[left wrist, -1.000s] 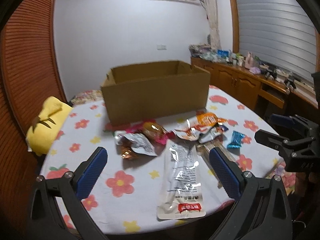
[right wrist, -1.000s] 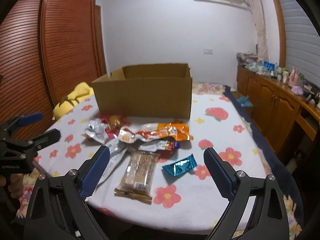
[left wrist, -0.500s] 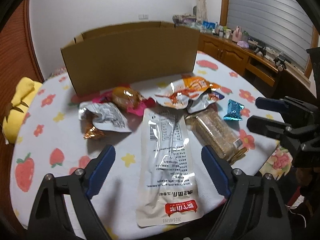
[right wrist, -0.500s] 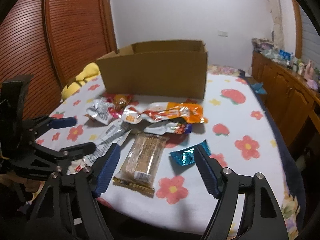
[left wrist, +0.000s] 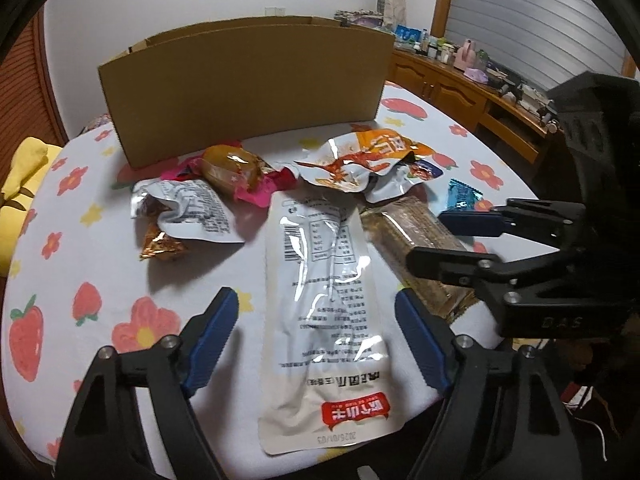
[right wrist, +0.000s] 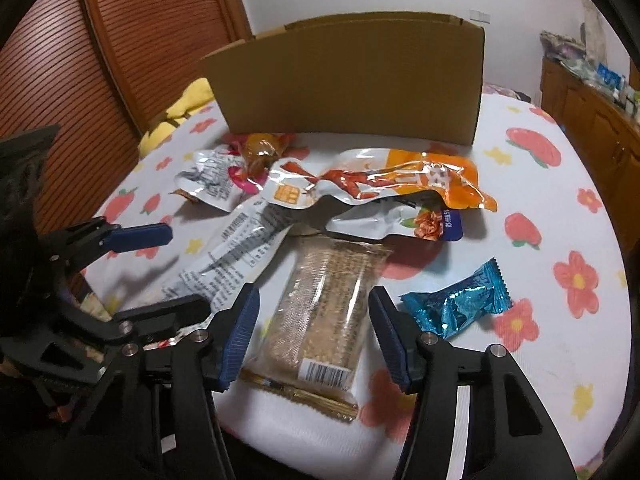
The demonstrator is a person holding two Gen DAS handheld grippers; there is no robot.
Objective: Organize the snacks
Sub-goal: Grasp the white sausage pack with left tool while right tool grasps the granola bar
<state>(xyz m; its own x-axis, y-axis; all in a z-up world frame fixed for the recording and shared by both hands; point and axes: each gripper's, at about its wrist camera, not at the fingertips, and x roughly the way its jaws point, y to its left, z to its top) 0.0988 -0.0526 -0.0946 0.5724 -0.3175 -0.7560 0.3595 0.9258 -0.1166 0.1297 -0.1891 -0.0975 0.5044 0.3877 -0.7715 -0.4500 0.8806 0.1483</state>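
A pile of snack packs lies on the flowered tablecloth (left wrist: pixel 100 272) in front of an open cardboard box (left wrist: pixel 248 88). My left gripper (left wrist: pixel 316 316) is open, its fingers on either side of a long clear-white pack (left wrist: pixel 320 280). My right gripper (right wrist: pixel 314 320) is open around the near end of a brown cracker pack (right wrist: pixel 324 312). It also shows in the left wrist view (left wrist: pixel 452 236). A blue candy (right wrist: pixel 456 304), an orange pack (right wrist: pixel 384 180), a silver pack (left wrist: pixel 192 212) and a wrapped bun (left wrist: pixel 232 168) lie around them.
A yellow cushion (left wrist: pixel 20 184) lies at the table's left edge. A wooden cabinet (left wrist: pixel 460 88) with clutter runs along the right wall. A wooden louvred door (right wrist: pixel 140 40) stands at the left. The box (right wrist: pixel 352 80) stands at the back of the table.
Both grippers have moved forward and down toward the snacks. The left now straddles the long white pack, the right straddles the cracker pack. Both stay open.
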